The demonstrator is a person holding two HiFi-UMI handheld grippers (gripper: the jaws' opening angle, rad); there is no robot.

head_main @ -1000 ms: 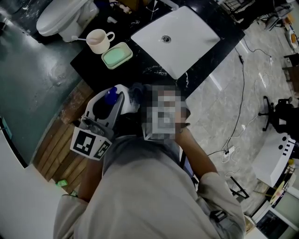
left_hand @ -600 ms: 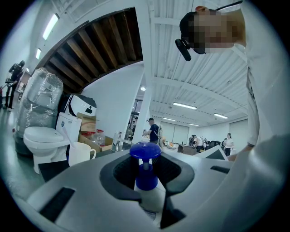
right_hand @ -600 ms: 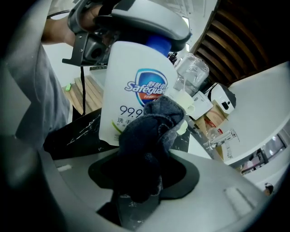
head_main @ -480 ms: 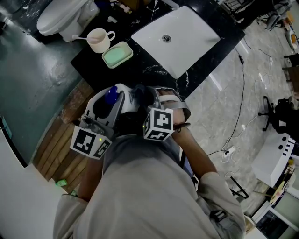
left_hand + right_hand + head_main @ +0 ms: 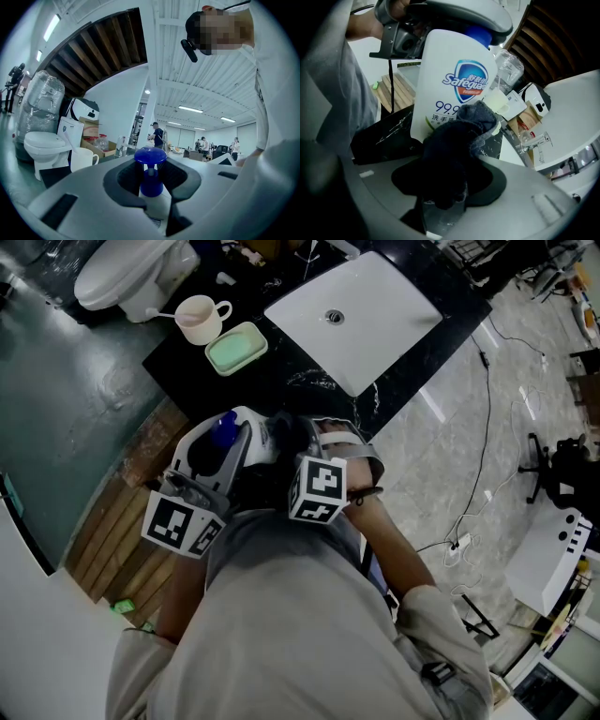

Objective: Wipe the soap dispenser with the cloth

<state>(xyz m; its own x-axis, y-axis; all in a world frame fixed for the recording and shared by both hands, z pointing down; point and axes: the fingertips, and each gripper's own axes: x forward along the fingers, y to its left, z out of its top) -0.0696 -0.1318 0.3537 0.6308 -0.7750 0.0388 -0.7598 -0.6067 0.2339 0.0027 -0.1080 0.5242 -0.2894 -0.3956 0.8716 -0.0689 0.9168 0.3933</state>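
Far left, a glossy white toilet [image 5: 127,273] stands beyond a black, white-veined stone counter [image 5: 281,381]. On the counter's far left part sit a pale, round-handled mug [image 5: 195,321] and, just beside it, a shallow green soap dish [image 5: 236,350] with rounded corners. Near left, below the counter's edge, lie brown wooden slats [image 5: 117,526].

Centre left, the left gripper [image 5: 152,185] points level. Its dark, curved pads are closed on the upper part of the soap dispenser [image 5: 450,70], a smooth white plastic bottle with a printed blue shield label. The round, deep-blue pump [image 5: 150,159] rises between the jaws. The dispenser is held at the near corner of the counter; whether its base rests on the stone cannot be told.

Centre right, the right gripper [image 5: 447,183] tilts steeply down. Its jaws are clamped on the cloth [image 5: 457,140], a dark, fuzzy, bunched wad with a greyer fold at its far end. The cloth presses against the lower front of the label and covers part of the print. In the head view the two grippers' grey shells and marker cubes, together with the person's grey sleeves, hide most of the bottle.

Right of the grippers, a flat, square white basin [image 5: 375,324] with a small metal drain [image 5: 332,318] is set in the counter. Further right, thin cables [image 5: 485,442] trail over a pale, polished floor.
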